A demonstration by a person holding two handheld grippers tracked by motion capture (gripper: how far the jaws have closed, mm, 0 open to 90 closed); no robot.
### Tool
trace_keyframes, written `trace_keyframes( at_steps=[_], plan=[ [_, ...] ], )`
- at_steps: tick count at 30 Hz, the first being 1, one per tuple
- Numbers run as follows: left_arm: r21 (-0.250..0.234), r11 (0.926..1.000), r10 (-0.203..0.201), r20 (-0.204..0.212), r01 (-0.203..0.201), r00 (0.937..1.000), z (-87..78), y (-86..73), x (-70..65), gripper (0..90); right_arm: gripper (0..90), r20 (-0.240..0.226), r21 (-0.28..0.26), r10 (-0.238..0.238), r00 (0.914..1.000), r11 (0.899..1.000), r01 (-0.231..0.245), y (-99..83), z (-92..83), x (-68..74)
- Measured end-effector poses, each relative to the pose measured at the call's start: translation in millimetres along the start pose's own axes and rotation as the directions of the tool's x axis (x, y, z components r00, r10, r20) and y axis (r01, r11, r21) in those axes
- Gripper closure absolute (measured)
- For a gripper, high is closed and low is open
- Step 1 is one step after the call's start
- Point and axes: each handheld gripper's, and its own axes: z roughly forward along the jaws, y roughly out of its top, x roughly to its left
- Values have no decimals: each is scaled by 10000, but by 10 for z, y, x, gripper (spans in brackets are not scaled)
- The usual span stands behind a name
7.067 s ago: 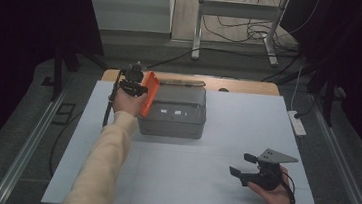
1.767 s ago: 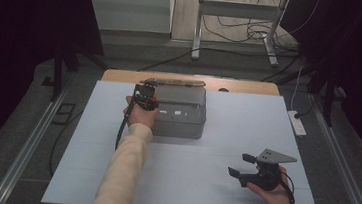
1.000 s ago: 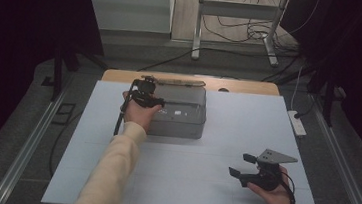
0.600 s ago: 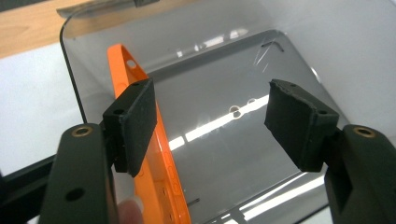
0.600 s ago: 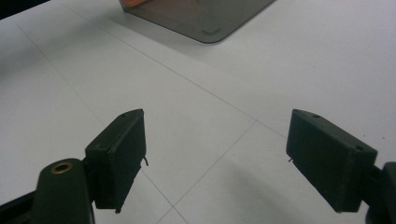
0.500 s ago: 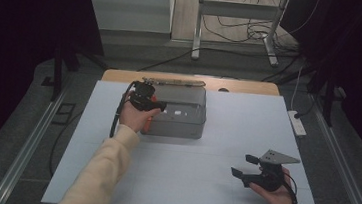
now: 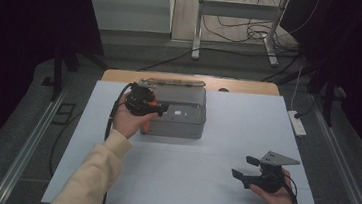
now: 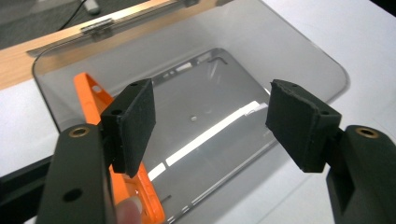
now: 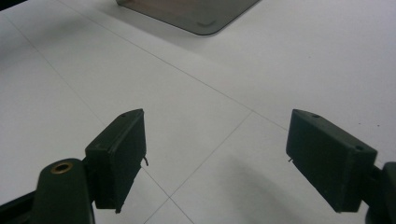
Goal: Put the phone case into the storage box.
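Observation:
A grey box (image 7: 183,115) sits at the far middle of the white table (image 7: 225,141), with an orange strip (image 8: 93,100) lying along its left side. My left gripper (image 7: 162,109) hovers over the box's left part. Seen in the left gripper view, this gripper (image 8: 210,107) is open; its jaws have just been opening, with only the box's smooth top (image 8: 224,93) behind the gap. A fingertip (image 8: 127,207) rests by the orange strip. My right gripper (image 7: 243,167) is low over the table at the near right, open and empty (image 9: 215,140).
A wooden board (image 7: 241,85) runs along the table's far edge, with a metal latch (image 7: 170,84) behind the box. A white power strip (image 7: 297,123) lies at the table's right edge. The box's near corner (image 9: 196,14) shows far ahead of the right gripper.
The orange strip that stood up at the box's left edge now lies flat. My left gripper has drawn back a little toward me and opened slightly. The right gripper has stayed put.

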Motion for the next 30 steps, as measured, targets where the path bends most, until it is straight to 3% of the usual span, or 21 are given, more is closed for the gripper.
trace_keyframes(
  at_steps=[9,17,24,30],
  plan=[
    [-426,9969,673,450,-654,9967,-134,-118,-84,312,204,-49,100,-77,10000,9999,78,1,24,22],
    [-915,9931,796,602,-739,9950,-255,-254,-141,292,203,30,119,-147,9999,9998,146,8,16,48],
    [-1372,9872,931,832,-812,9922,-393,-482,-195,263,204,2,77,-135,9999,9999,135,-1,20,53],
    [-1594,9806,1252,637,-1137,9901,-509,-747,-241,225,202,105,52,-47,9999,10000,46,-17,8,49]
  ],
)
